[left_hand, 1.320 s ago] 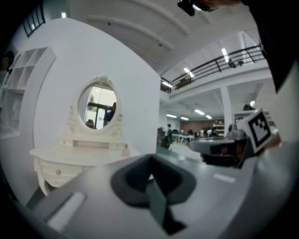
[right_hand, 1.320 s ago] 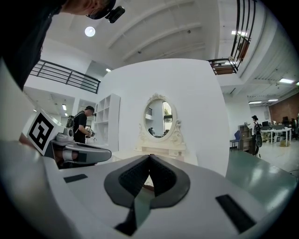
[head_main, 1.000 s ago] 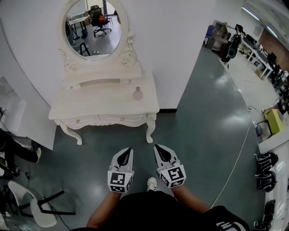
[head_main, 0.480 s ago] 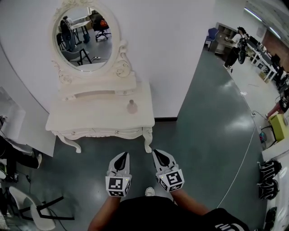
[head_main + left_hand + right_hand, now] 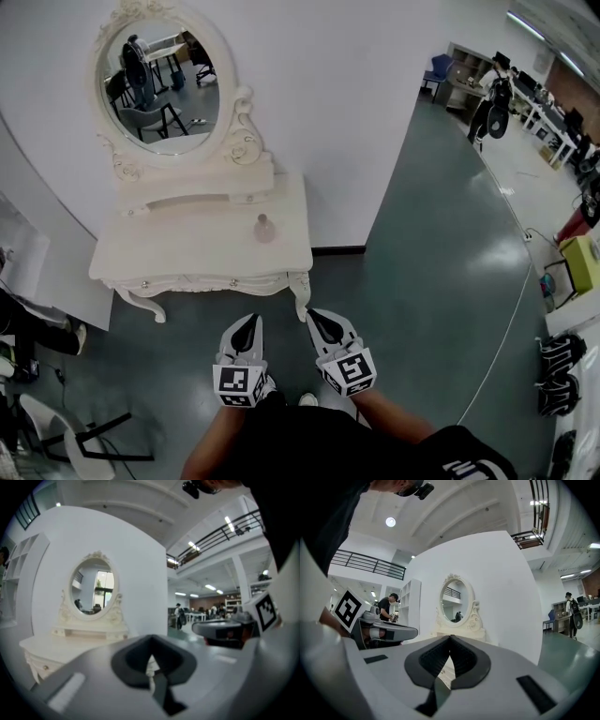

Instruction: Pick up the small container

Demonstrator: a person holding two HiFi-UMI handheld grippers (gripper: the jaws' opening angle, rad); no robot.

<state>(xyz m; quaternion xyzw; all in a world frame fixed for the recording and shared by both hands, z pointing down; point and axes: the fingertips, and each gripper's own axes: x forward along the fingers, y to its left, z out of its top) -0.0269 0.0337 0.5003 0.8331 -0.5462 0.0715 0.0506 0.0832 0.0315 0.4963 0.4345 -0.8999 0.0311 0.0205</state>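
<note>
The small container (image 5: 264,228), a pale pinkish bottle, stands upright on the right half of the white dressing table (image 5: 169,253) in the head view. Both grippers are held side by side over the green floor, just short of the table's front right leg. My left gripper (image 5: 249,320) is shut with nothing in it; its jaws meet at the tip in the left gripper view (image 5: 151,638). My right gripper (image 5: 310,313) is also shut and empty (image 5: 450,637). The container lies well beyond both tips, slightly left of centre between them.
An oval mirror (image 5: 159,84) rises at the table's back against the white wall. A white chair (image 5: 56,427) and a seated person's legs (image 5: 23,323) are at the left. A floor cable (image 5: 506,309), a yellow-green box (image 5: 579,262) and dark gear (image 5: 558,361) lie to the right.
The table and container have come closer to both grippers and slid left in the head view. Both grippers stay shut, side by side, now near the table's front right leg.
</note>
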